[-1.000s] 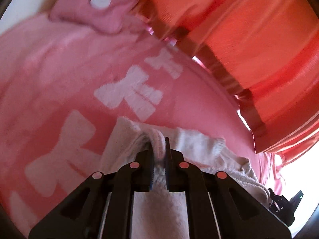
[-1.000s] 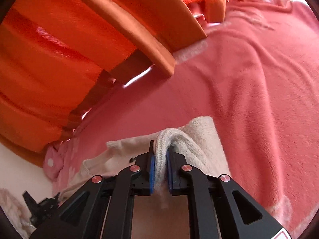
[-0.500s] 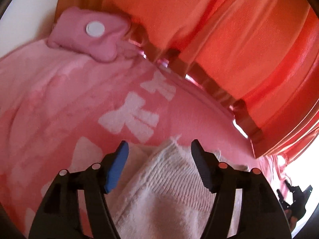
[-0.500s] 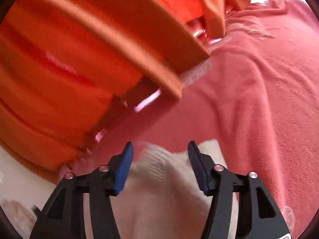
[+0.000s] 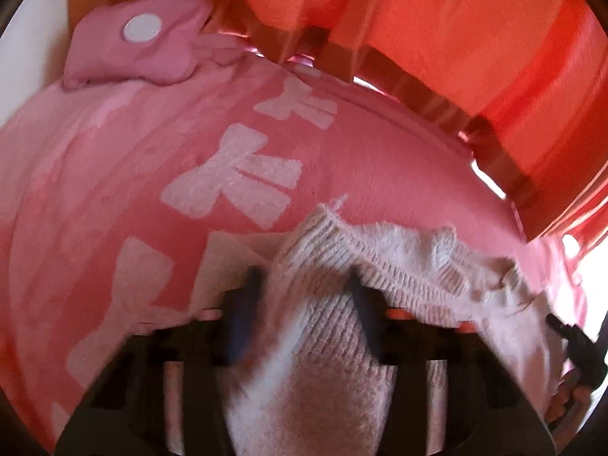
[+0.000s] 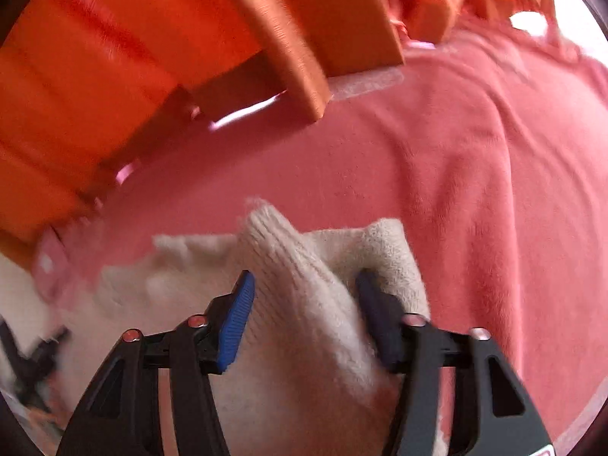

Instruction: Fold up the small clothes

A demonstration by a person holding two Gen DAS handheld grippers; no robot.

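A small cream knitted garment [image 5: 410, 266] lies on a pink blanket [image 5: 114, 174] with white bow prints. My left gripper [image 5: 304, 296] is open, its fingers apart on either side of a raised ribbed fold of the garment. In the right wrist view the same cream garment [image 6: 288, 266] bulges up between the fingers of my right gripper [image 6: 306, 304], which is open too. Neither gripper clamps the cloth. The near part of the garment is hidden under the grippers.
Orange curtains [image 5: 437, 19] hang behind the bed, also in the right wrist view [image 6: 133, 38]. A pink cushion with a white dot [image 5: 140, 45] lies at the far left. The other gripper shows at the right edge [image 5: 577, 345]. The pink blanket [image 6: 475, 190] spreads to the right.
Both grippers were shut on the garment's edge a second ago. They have opened and let go of it, and the garment now lies on the blanket between the open fingers.
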